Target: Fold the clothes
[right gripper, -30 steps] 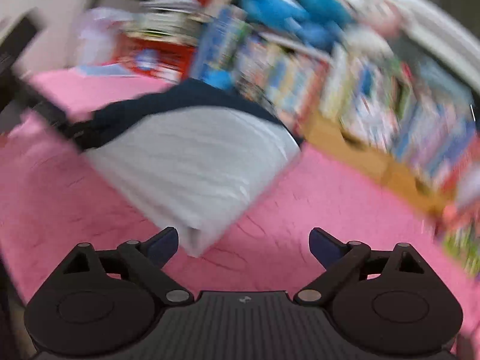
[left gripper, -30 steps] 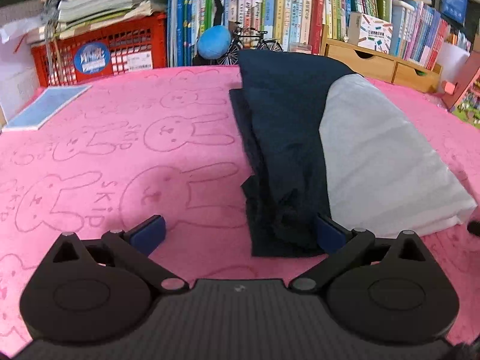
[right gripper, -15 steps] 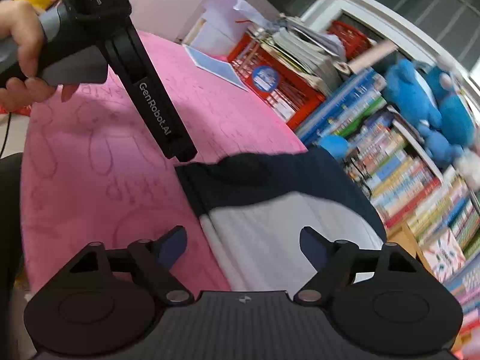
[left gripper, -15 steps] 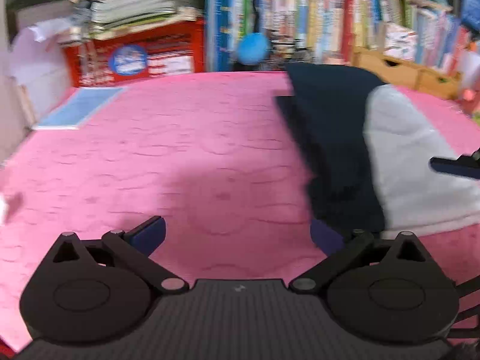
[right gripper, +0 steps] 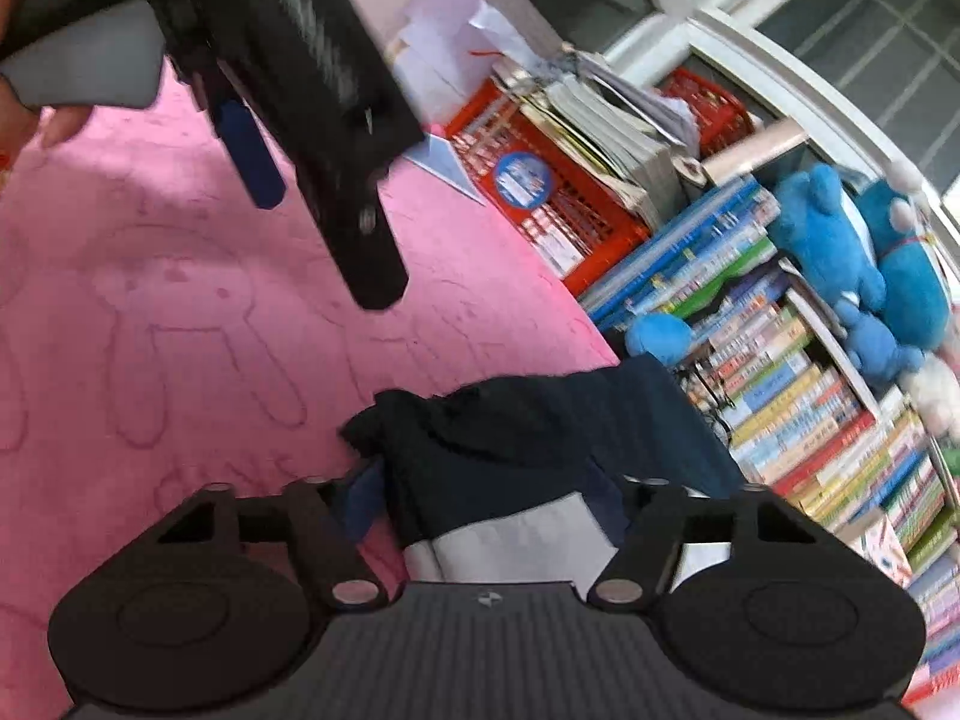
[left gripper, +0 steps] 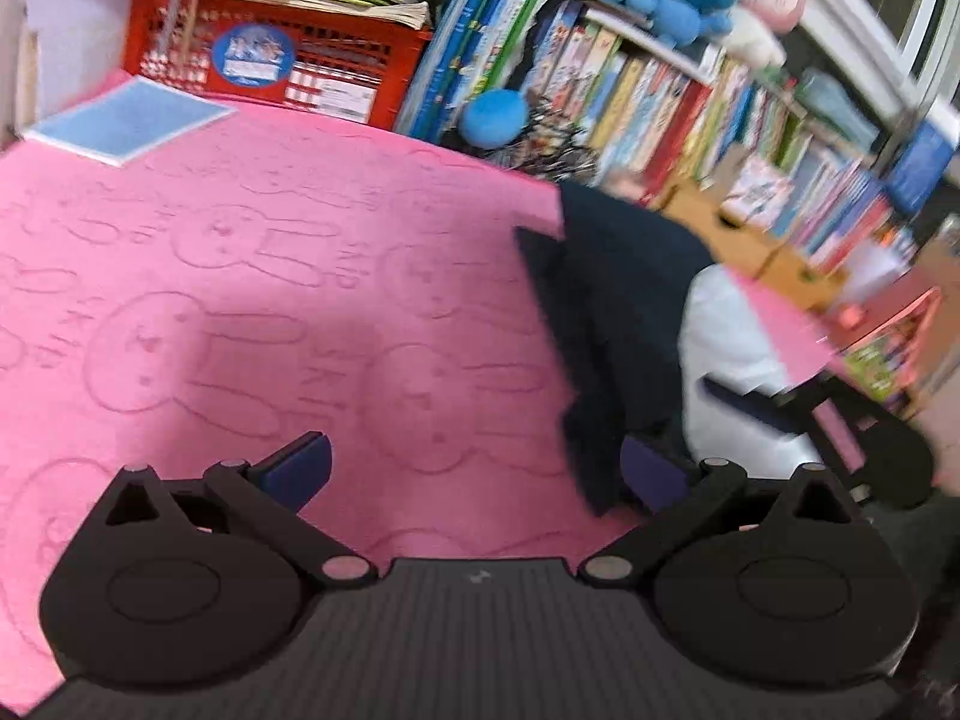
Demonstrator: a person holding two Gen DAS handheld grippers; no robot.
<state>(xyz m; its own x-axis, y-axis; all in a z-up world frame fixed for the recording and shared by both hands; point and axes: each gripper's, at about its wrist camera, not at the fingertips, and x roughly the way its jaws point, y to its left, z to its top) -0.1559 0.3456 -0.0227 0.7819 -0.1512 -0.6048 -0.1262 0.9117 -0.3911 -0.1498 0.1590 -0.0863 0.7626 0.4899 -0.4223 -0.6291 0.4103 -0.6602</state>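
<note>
Only right wrist view shows right gripper [right gripper: 489, 495] open, straddling the folded navy-and-white garment [right gripper: 540, 432] on the pink blanket [right gripper: 180, 330]; left gripper [left gripper: 474, 468] open over bare blanket, red crate [left gripper: 270, 60] behind.

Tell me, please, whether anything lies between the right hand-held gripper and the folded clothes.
Nothing visible does. The right hand-held gripper is open with the near edge of the folded navy-and-white clothes already between its fingers. The left hand-held gripper, also open, is off to the side over the pink bunny-print cover.
</note>
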